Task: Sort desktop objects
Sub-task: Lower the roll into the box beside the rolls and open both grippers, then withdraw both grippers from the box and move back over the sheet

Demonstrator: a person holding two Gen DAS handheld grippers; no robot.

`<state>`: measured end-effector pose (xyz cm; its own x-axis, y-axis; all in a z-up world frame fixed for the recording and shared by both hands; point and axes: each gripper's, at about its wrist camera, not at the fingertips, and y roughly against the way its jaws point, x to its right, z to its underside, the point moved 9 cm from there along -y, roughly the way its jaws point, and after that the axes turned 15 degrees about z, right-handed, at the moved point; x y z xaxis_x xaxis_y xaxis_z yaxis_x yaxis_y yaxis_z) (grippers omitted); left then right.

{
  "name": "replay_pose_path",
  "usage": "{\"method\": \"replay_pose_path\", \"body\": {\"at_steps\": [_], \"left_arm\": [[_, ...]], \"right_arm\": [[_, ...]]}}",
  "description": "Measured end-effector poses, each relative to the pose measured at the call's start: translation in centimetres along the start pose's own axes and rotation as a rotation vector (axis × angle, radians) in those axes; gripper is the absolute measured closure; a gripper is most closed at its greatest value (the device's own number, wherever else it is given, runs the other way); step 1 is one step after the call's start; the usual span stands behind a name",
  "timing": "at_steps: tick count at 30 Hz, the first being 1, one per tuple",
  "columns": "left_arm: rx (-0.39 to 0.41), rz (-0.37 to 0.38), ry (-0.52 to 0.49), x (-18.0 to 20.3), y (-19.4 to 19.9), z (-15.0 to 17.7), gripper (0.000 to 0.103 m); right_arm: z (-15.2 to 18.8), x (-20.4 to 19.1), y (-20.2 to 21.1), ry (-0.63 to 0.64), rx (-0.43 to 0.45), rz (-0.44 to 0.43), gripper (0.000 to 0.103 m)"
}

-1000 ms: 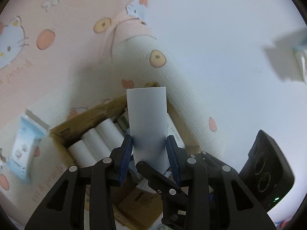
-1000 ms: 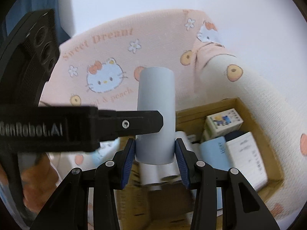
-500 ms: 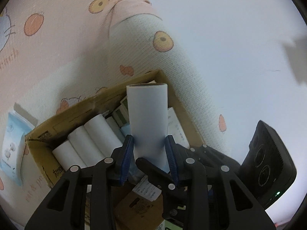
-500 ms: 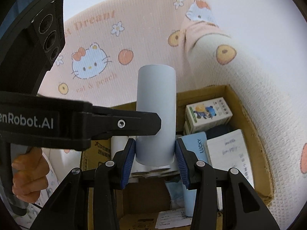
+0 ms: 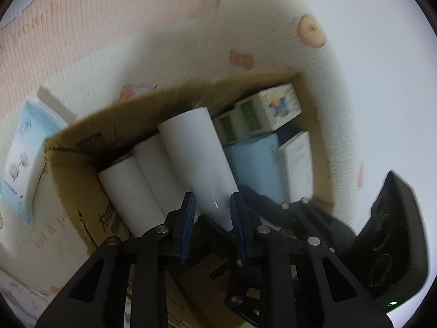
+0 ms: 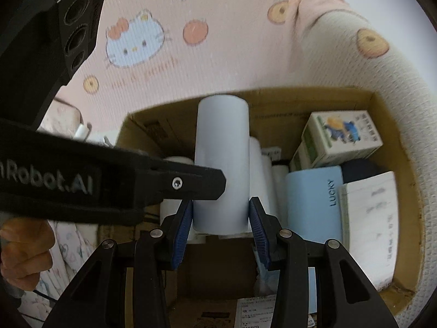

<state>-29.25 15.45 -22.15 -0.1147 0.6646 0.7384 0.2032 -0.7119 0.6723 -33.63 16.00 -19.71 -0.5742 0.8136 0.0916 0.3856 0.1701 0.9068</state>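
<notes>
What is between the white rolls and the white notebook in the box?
A light blue case lies between the white rolls and the white notebook, shown in the right wrist view.

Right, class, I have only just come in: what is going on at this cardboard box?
A person holds a gripper in each hand, and both clamp the same white roll: the right gripper at its near end, the left gripper from the side, its jaws having just been closing on it. The roll hangs over the open cardboard box, above more white rolls and beside a blue pack.
</notes>
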Motion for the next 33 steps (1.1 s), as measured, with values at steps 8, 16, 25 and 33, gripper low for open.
{"method": "replay_pose_path", "body": {"at_steps": [8,16,25,33], "left_arm": [[0.028,-0.02,0.02,-0.4,0.8,-0.7,0.073],[0.036,-0.056,-0.022,-0.8,0.3,-0.7,0.08],[0.043,-0.011,-0.039,0.1,1.0,-0.4,0.08],[0.065,-0.041,-0.057,0.2,0.9,-1.3,0.08]], "right_arm": [[0.0,0.4,0.8,-0.039,0.018,-0.051,0.063],[0.6,0.1,0.1,-0.031,-0.003,-0.045,0.063],[0.6,-0.2,0.9,-0.042,0.016,-0.059,0.063],[0.4,0.6,1.6,-0.085,0.023,-0.053,0.063]]}}
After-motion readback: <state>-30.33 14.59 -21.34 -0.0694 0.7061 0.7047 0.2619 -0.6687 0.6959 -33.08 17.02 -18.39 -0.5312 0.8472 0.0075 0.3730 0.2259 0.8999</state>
